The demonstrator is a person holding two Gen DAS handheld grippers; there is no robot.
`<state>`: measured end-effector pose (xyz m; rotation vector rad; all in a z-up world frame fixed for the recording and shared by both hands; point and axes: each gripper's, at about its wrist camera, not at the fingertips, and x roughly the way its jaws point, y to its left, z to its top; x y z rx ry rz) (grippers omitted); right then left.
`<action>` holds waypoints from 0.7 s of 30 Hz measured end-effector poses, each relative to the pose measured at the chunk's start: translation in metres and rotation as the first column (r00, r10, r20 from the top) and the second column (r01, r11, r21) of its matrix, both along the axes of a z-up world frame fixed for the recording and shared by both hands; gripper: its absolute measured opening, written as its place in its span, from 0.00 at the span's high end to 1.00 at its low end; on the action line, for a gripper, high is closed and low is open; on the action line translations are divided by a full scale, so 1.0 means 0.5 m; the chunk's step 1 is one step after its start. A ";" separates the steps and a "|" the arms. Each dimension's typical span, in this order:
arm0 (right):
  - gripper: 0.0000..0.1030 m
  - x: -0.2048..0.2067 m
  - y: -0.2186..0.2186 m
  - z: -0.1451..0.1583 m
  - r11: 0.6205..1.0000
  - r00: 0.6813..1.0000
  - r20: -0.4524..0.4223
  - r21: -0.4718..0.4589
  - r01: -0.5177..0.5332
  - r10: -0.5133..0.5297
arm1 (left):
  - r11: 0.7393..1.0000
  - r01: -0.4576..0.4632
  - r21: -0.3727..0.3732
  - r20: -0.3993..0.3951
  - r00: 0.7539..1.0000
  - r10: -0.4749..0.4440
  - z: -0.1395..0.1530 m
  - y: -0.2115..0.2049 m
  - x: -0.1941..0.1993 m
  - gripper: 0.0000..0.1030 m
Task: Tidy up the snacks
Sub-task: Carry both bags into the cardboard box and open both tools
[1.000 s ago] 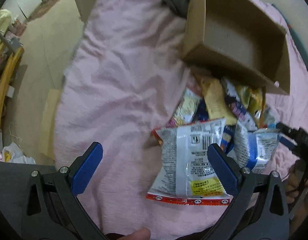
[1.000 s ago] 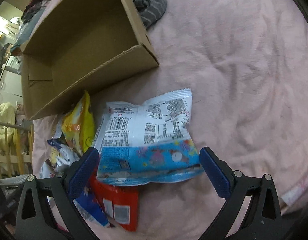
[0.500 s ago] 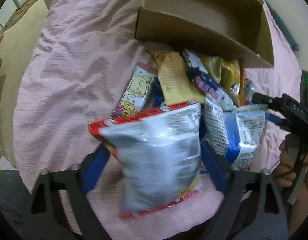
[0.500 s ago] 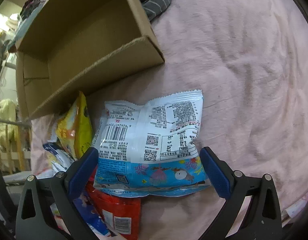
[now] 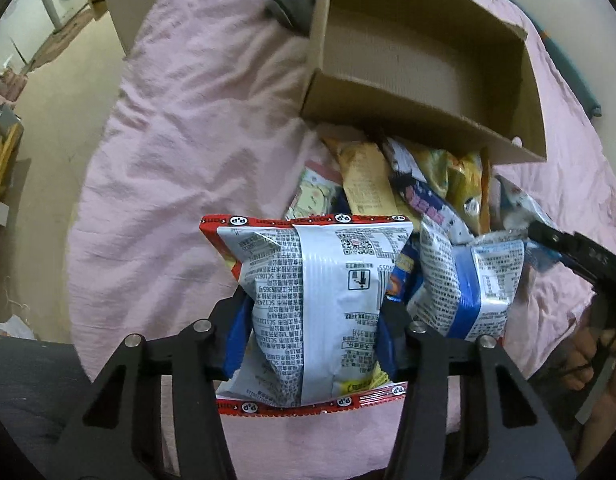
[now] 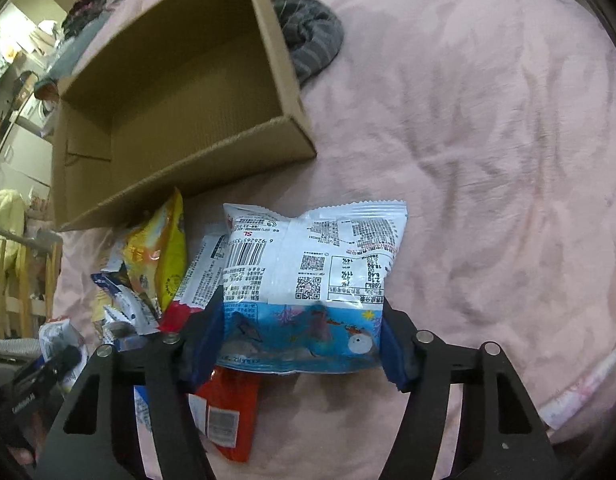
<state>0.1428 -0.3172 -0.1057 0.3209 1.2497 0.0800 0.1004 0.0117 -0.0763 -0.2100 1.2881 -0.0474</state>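
Lengthwise upright, red-edged snack bag [image 5: 315, 312], seams top and bottom.

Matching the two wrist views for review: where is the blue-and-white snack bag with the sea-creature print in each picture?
Left wrist view: blue-and-white snack bag at right of centre, beside the red-edged white bag.
Right wrist view: the same bag at lower centre, between the closing jaws, their pads on its sides.
Shared landmark: open brown cardboard box, beyond the snack pile.
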 end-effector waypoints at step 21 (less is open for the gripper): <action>0.35 0.004 -0.005 0.191 0.998 0.930 0.365 -0.010 0.058 -0.051 | 0.994 0.017 0.111 0.272 0.961 -0.047 0.168 -0.016 0.147 0.57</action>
